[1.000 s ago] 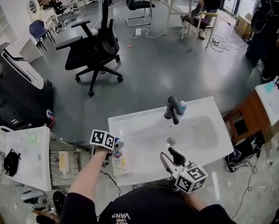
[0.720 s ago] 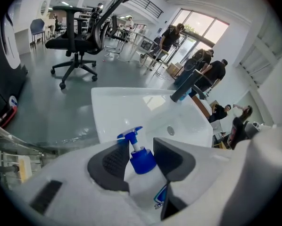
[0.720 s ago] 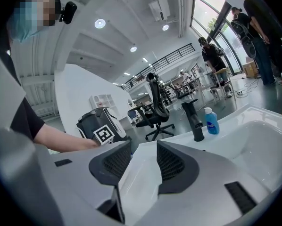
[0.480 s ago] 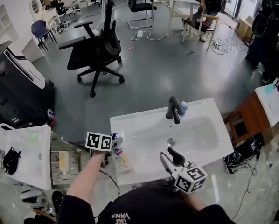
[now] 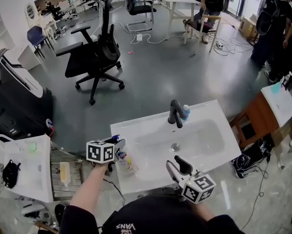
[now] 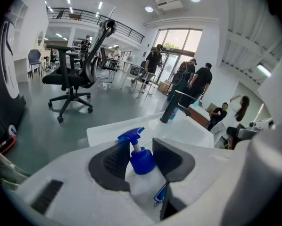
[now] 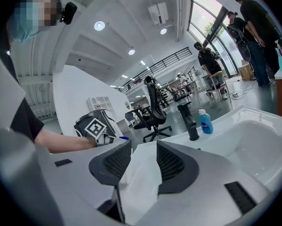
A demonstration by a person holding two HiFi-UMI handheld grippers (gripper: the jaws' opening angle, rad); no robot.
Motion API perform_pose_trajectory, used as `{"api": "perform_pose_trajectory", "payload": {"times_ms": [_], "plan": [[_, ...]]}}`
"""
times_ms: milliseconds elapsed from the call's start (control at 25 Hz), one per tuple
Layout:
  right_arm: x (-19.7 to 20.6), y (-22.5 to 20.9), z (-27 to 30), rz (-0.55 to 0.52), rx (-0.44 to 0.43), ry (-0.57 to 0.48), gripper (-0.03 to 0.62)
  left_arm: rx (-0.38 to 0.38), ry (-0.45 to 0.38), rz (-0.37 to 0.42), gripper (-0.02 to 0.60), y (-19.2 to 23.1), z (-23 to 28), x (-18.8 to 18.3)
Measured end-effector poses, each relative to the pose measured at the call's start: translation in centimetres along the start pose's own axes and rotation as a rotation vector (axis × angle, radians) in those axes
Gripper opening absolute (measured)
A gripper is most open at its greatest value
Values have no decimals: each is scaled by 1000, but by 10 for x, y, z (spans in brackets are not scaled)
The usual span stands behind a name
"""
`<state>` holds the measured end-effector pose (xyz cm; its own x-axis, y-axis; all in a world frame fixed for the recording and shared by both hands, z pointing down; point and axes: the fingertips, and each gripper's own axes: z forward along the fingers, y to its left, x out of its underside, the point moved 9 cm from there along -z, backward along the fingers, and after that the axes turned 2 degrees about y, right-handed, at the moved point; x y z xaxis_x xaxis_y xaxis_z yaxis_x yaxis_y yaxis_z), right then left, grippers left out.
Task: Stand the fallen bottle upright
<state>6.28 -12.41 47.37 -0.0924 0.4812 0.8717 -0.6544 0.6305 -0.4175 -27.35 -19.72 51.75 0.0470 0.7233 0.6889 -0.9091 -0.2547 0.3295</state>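
The white spray bottle (image 5: 125, 162) with a blue trigger head (image 6: 140, 157) is on the left counter of the white sink (image 5: 136, 126). My left gripper (image 5: 114, 153) is shut on it, pads on either side just below the blue head. The bottle is tilted, its head raised toward the far side and its base low by the counter. The label shows between the jaws in the left gripper view. My right gripper (image 5: 178, 166) stands open at the sink's front edge with nothing between its fingers; the right gripper view looks across the basin at the left gripper (image 7: 99, 128).
A black faucet (image 5: 174, 113) stands at the basin's back, with a small blue bottle (image 5: 185, 112) beside it. Black office chair (image 5: 94, 57) on the grey floor beyond. A metal rack (image 5: 68, 172) is to the left, a wooden cabinet (image 5: 256, 121) to the right. Several people stand far back.
My left gripper has risen with the spray bottle, bringing its head up off the counter. The right gripper has stayed put.
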Motion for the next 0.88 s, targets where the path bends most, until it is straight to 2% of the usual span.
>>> {"api": "perform_pose_trajectory", "payload": {"times_ms": [320, 560, 880], "plan": [[1, -8, -14, 11, 33, -16, 155, -52, -150, 116, 155, -20, 2, -23], [-1, -20, -23, 22, 53, -26, 155, -87, -262, 155, 147, -33, 12, -39], [-2, -37, -27, 43, 72, -27, 155, -140, -367, 300, 143, -57, 27, -62]]}}
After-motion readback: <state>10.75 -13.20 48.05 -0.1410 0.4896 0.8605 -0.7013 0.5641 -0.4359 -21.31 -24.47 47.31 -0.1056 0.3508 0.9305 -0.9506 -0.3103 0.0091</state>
